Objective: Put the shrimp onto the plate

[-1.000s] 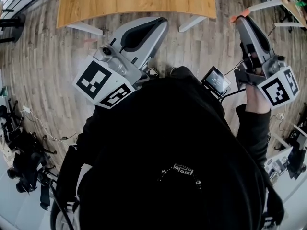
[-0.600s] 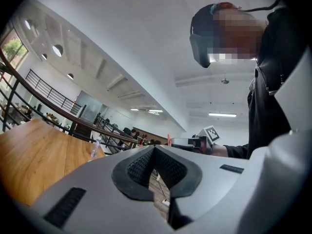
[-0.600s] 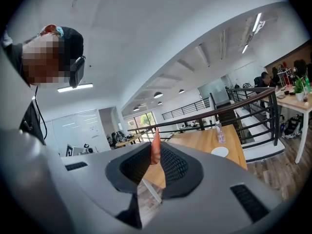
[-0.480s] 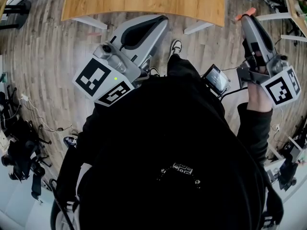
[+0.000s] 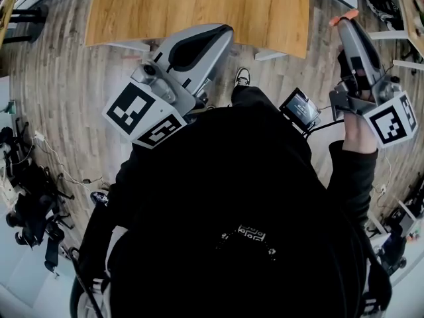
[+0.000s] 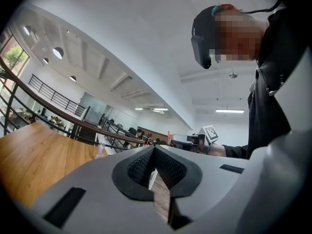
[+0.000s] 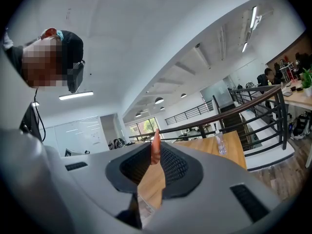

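Right gripper view: your right gripper pinches the shrimp | left gripper view: your left gripper has its jaws pressed together

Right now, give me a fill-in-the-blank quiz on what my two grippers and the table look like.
1. The right gripper is shut on an orange ____.
2. The left gripper has its jaws together and holds ____.
3. In the head view, the table ahead has a top made of ____.

Missing words: shrimp; nothing; wood.
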